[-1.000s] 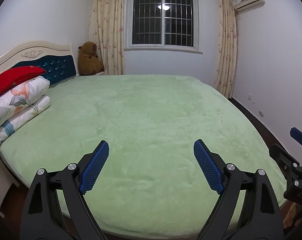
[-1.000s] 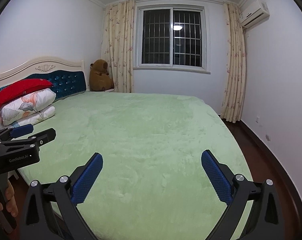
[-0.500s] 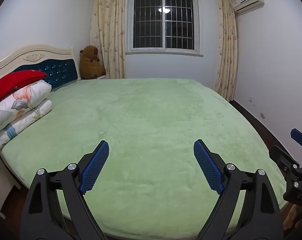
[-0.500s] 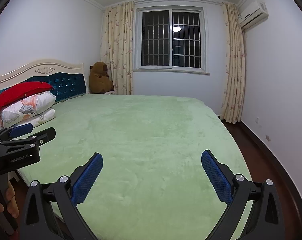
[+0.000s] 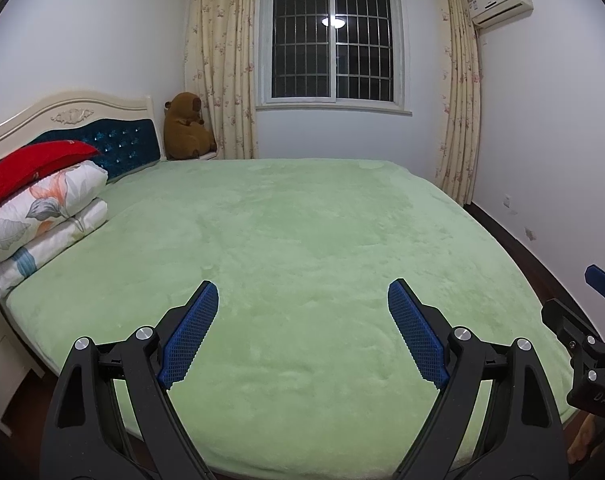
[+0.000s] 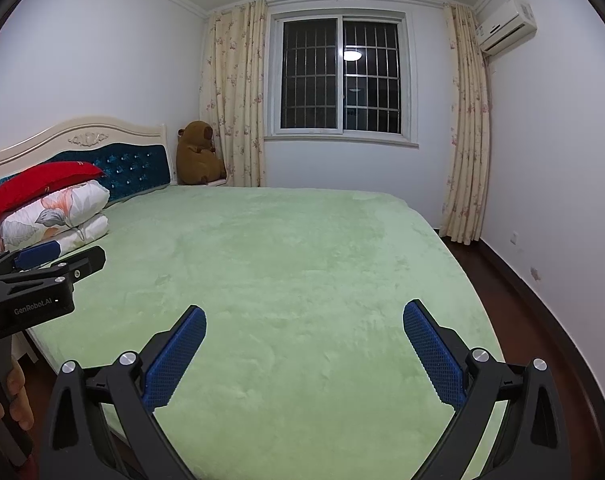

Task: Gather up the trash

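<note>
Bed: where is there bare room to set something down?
The green blanket is bare from its near edge to the window-side edge and right to the curtain. Only the left end is crowded: folded quilts and a red pillow stacked against the headboard.

Right tool (image 6: 304, 354), jaws wide apart, above green bed (image 6: 302, 264).

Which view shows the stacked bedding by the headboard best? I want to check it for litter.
The left wrist view: the folded quilts under the red pillow appear large and unobstructed. In the right wrist view the quilts look smaller, and the left gripper covers their lower edge. No litter shows in either.
</note>
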{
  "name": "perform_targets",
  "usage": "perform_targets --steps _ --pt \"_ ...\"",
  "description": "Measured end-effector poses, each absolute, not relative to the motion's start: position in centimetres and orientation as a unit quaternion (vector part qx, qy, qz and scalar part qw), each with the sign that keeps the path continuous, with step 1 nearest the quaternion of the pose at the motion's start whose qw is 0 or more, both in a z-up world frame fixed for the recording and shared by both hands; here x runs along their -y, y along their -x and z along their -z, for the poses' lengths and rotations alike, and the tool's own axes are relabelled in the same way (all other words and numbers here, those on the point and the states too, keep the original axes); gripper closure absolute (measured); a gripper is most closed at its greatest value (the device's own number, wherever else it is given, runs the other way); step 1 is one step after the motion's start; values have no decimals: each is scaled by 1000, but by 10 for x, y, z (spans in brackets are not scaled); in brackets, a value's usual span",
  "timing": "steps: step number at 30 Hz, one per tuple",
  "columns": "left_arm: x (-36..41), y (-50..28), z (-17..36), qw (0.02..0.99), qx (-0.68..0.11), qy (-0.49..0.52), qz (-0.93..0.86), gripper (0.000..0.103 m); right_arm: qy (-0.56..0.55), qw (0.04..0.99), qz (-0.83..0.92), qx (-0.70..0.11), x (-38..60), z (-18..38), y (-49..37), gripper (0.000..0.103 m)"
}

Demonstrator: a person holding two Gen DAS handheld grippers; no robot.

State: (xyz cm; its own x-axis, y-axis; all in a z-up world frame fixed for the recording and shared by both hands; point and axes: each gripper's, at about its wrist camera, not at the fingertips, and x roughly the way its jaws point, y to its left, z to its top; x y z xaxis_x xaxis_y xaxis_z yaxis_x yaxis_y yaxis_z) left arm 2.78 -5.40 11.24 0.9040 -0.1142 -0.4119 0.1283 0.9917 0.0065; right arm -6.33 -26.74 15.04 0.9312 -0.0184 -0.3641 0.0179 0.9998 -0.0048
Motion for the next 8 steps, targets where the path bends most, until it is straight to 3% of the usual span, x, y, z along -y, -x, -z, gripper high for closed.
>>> perform_targets --steps 8 --pt "51 -30 -112 975 -212 -14 59 18 0 983 10 -186 267 -150 64 6"
